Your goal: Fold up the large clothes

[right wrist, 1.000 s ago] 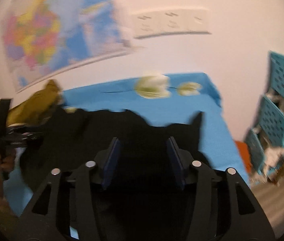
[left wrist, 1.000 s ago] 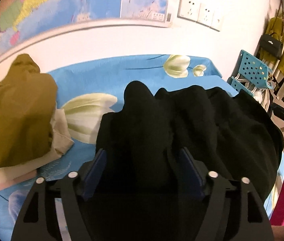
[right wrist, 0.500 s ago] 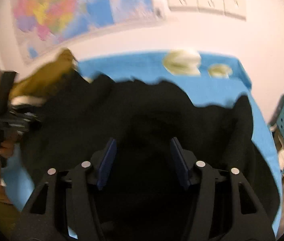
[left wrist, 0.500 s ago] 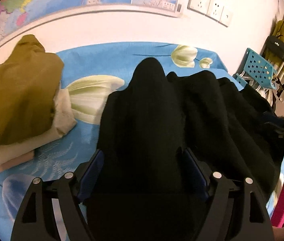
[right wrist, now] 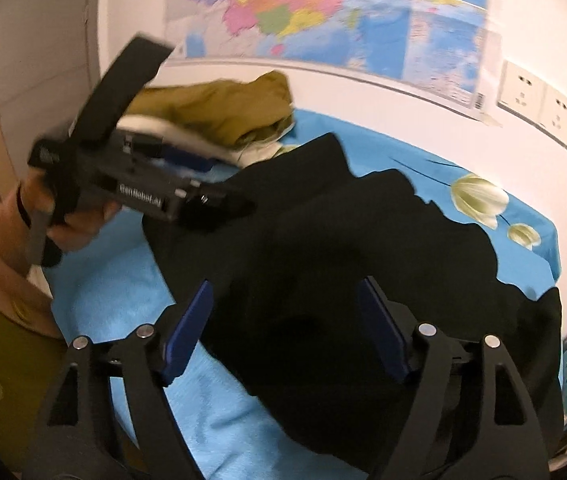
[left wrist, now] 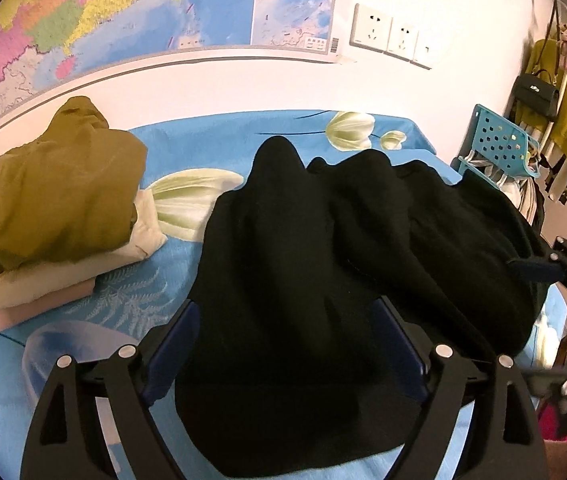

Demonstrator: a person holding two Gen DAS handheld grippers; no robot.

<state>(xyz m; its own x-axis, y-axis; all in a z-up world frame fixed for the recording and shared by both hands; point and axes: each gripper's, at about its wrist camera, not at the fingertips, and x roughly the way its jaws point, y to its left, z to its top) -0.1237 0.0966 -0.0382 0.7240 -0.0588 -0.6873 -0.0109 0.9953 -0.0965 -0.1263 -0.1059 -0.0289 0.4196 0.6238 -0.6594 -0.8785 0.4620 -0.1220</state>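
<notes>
Presently your left gripper (left wrist: 287, 344) stands wide, its jaws having just been opening; the black garment (left wrist: 323, 260) bulges up between the blue pads (left wrist: 171, 348), and whether they still press on it cannot be told. Your right gripper (right wrist: 283, 328) likewise has just been opening; its pads (right wrist: 187, 328) stand clear of the cloth on the left side, with the garment lying under and between them. That garment lies rumpled across the blue sheet (left wrist: 187, 136). An olive garment (left wrist: 43, 192) sits on a pale folded stack (left wrist: 43, 280) beside it, by the wall.
</notes>
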